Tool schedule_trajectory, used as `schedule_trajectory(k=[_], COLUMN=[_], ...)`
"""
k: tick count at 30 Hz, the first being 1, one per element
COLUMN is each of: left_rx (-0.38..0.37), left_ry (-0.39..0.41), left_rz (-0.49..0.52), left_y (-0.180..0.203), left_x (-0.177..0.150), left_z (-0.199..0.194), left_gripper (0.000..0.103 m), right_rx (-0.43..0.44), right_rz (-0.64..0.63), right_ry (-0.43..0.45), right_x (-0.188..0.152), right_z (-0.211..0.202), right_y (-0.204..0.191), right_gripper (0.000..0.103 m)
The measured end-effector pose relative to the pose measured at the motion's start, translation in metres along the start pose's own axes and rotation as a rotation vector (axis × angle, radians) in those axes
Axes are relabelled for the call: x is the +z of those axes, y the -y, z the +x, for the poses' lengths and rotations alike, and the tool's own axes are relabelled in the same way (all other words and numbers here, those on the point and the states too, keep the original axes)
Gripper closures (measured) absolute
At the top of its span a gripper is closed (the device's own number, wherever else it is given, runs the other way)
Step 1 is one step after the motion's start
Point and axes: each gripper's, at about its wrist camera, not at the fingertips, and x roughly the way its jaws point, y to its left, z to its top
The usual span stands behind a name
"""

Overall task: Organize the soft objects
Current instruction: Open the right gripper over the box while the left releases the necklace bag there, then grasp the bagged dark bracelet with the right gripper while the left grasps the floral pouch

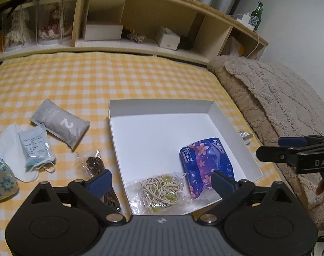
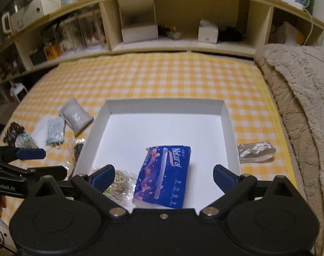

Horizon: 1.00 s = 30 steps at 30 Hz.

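Currently both tools, left tool (image 1: 160, 180) and right tool (image 2: 164, 176), gape empty; risk: snagging the crinkly hair-tie bag (image 1: 159, 192) tips the light box (image 1: 162, 108).

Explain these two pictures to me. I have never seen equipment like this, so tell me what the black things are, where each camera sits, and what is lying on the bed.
There is no robot here. A person holds a two-finger gripper in each hand, and a fisheye camera on each looks forward along its fingers. One picture comes from the left gripper, the other from the right gripper. Both are open and hold nothing.

On the yellow checked bedcover sits a shallow white box. In it lie a blue tissue pack and a clear bag of beige cords. Left of the box wait a grey pouch marked 2, a packaged face mask, a floral pouch and a bag of brown cords. A silvery piece lies right of the box.
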Motion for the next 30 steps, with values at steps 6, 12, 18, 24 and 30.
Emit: schedule_trajectory(k=[6, 12, 18, 24, 30], left_rx=[0.004, 0.003, 0.001, 0.008, 0.053], left_ry=[0.033, 0.061, 0.099, 0.147, 0.213], left_rz=[0.026, 0.047, 0.062, 0.078, 0.107], left_y=[0.004, 0.008, 0.01, 0.006, -0.008], left_x=[-0.001, -0.004, -0.006, -0.003, 0.006], left_z=[-0.02, -0.038, -0.056, -0.073, -0.094], left_gripper=[0.0, 0.0, 0.0, 0.0, 0.0], right_rx=[-0.009, -0.035, -0.059, -0.057, -0.03], right_rz=[0.025, 0.047, 0.055, 0.04, 0.069], right_ry=[0.064, 0.126, 0.192, 0.267, 0.302], right_x=[-0.007, -0.017, -0.028, -0.034, -0.033], right_z=[-0.027, -0.051, -0.068, -0.074, -0.061], right_y=[-0.007, -0.014, -0.026, -0.046, -0.067], right_gripper=[0.002, 0.001, 0.0, 0.0, 0.0])
